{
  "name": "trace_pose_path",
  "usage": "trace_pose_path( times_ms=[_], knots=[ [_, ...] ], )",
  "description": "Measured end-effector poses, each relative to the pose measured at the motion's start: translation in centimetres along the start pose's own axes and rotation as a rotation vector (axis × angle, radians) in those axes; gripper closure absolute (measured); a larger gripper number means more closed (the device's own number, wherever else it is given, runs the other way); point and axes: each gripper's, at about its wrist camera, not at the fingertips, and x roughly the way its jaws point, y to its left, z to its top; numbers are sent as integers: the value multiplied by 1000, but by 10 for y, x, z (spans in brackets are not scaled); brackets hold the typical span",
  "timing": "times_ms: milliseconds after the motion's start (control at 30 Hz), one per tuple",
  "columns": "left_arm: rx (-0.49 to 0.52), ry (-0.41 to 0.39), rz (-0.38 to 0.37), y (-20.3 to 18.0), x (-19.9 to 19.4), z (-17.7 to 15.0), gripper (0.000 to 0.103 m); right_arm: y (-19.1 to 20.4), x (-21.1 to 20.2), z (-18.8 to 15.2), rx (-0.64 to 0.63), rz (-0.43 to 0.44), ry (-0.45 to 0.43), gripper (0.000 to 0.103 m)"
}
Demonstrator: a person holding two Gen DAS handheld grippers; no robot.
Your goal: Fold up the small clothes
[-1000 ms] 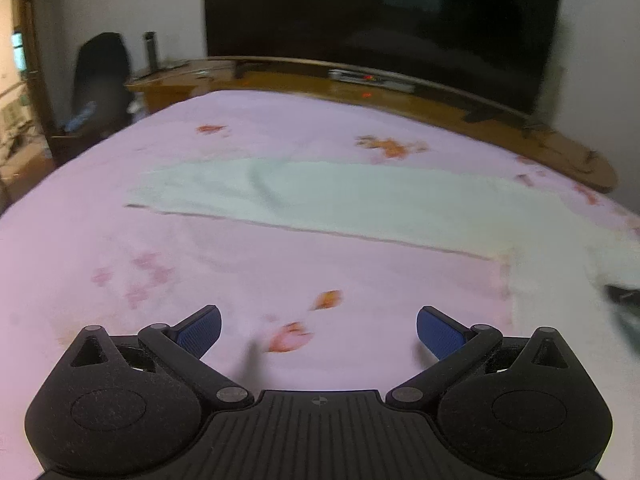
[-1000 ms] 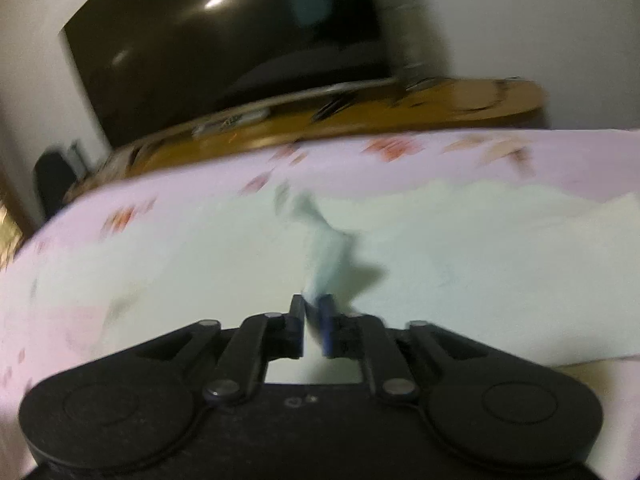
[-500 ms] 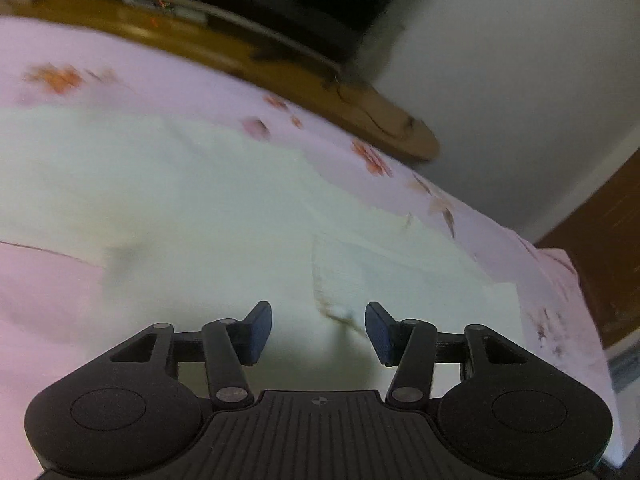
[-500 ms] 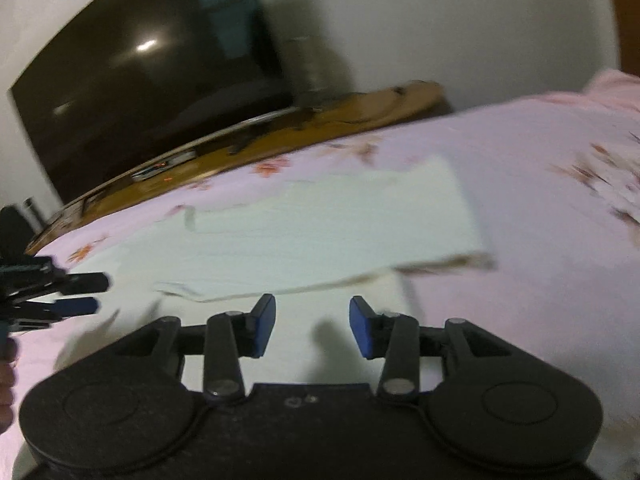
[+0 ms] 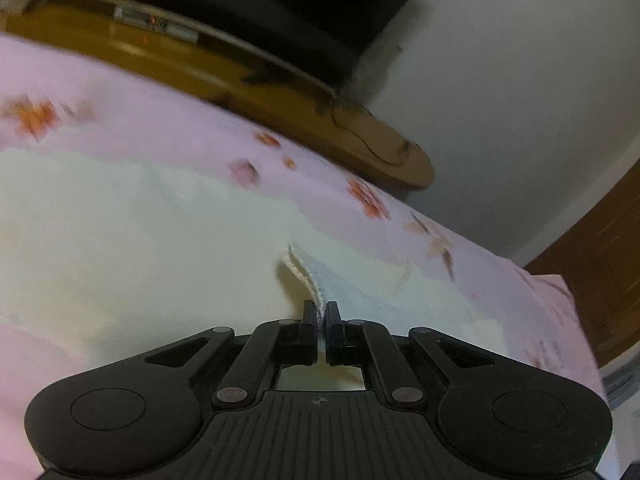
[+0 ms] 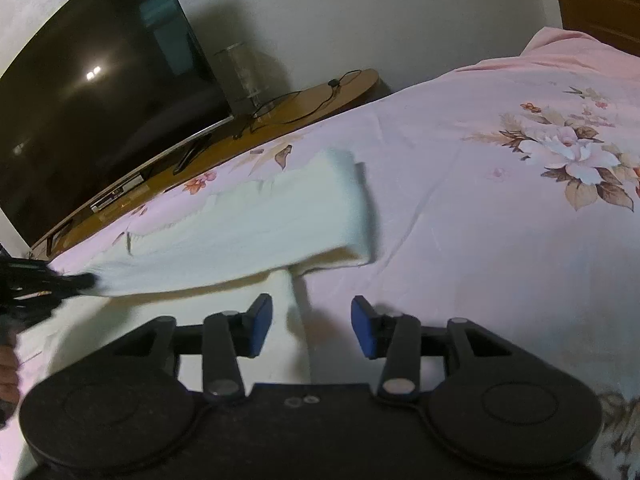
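A pale cream garment lies spread on the pink floral bedsheet. My left gripper is shut on a ribbed edge of the garment and lifts it slightly. In the right wrist view the garment lies with one layer folded over another, its end near the middle. My right gripper is open and empty just above the garment's near corner. The left gripper shows at the left edge, pinching the fabric.
A dark TV stands on a curved wooden stand beyond the bed. A glass vase and cables sit on the stand. A wooden door is at the right. The bedsheet stretches to the right.
My left gripper swung right to the garment and closed on its ribbed edge. My right gripper let go of the fabric, opened wide and moved to the garment's right end.
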Motion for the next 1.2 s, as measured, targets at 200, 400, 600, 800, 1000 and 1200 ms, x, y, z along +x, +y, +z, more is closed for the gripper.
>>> trace_pose_path(
  times_ms=[200, 400, 600, 800, 1000, 1200],
  knots=[
    [3, 19, 104, 51, -10, 5, 100, 5, 22, 8, -11, 25, 18, 50],
    [-14, 13, 115, 65, -10, 1, 100, 10, 41, 11, -32, 5, 37, 63],
    [-1, 13, 143, 69, -12, -10, 100, 7, 41, 12, -44, -7, 40, 68],
    [42, 9, 168, 65, -12, -13, 100, 6, 42, 11, -87, -68, 37, 89],
    [112, -94, 265, 58, -42, -9, 100, -1, 26, 23, -50, -14, 4, 77],
    [222, -83, 184, 22, -8, 9, 99, 11, 55, 50, -112, 39, -33, 79]
  ],
)
